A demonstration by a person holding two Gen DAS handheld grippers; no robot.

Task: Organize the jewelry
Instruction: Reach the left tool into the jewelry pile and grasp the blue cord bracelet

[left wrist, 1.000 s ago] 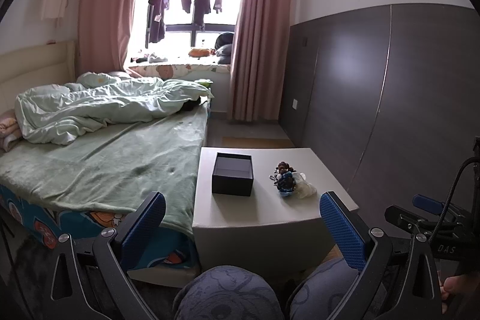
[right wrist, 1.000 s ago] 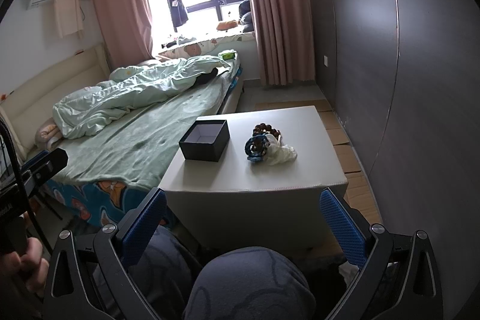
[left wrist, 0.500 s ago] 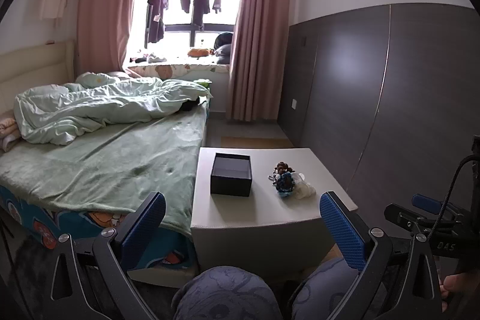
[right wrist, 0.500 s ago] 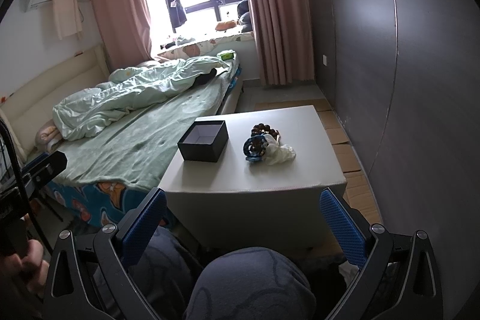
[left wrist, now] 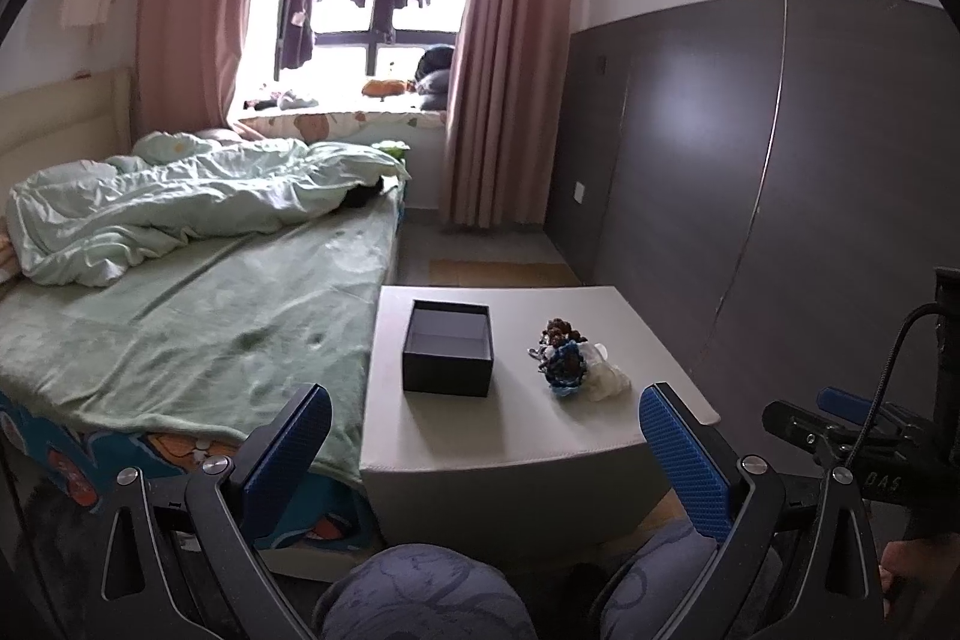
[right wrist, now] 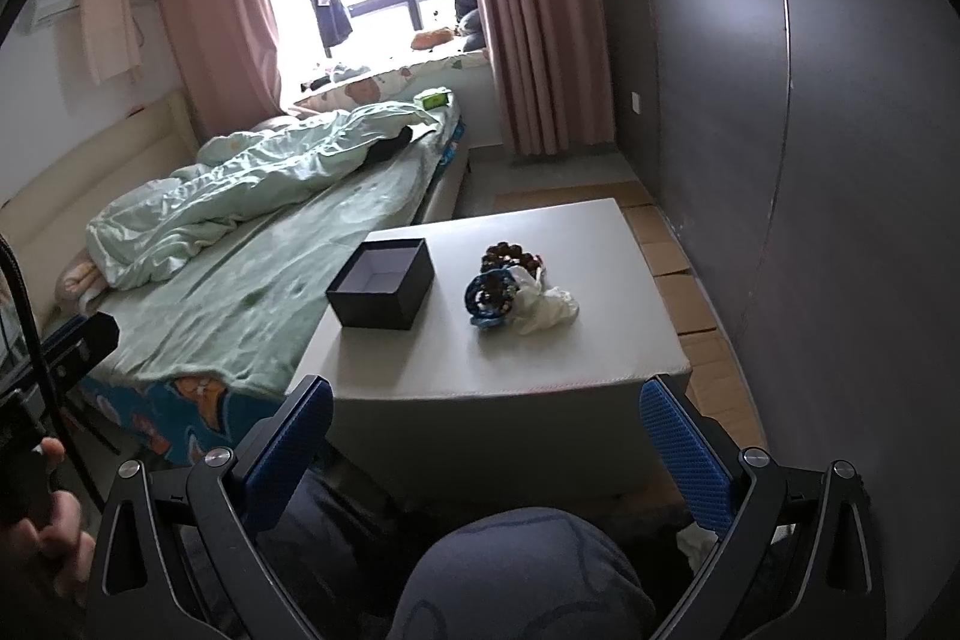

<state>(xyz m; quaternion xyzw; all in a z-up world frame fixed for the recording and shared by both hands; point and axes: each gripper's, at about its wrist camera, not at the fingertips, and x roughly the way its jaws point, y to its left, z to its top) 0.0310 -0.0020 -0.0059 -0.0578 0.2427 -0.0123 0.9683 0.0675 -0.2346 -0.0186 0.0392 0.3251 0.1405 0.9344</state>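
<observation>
Details of the jewelry pile [left wrist: 563,357] are proving hard to make out: a dark brown beaded piece [right wrist: 510,253] is lying toward the far edge, a blue beaded ring [right wrist: 489,301] is sitting nearer, and a pale crumpled item [right wrist: 543,307] is touching them on the right, though whether it is cloth or plastic cannot be told. The person's knees in patterned fabric [right wrist: 522,574] are being cut off by the bottom of both wrist views, and the hands are showing only as slivers at the frame edges. The left gripper [left wrist: 486,454] and right gripper [right wrist: 483,442] are hovering short of the table's near edge, each with jaws spread wide and holding nothing, the blue pads [left wrist: 288,439] framing the scene. Compared with a second ago, both views are sitting slightly closer to the table, while the box and the pile are lying exactly where they were. The open black box [left wrist: 447,355] is standing empty near the middle of the pale grey table [left wrist: 510,436], toward its left edge, with the jewelry pile just beside it to the right, not touching. The table is standing against a bed [left wrist: 180,328] covered in a green sheet and a rumpled pale duvet [left wrist: 180,208]. Pink curtains [left wrist: 510,70] are flanking a bright window [left wrist: 360,16] where dark clothes are hanging, and a dark panelled wall [left wrist: 750,190] is running along the right.
</observation>
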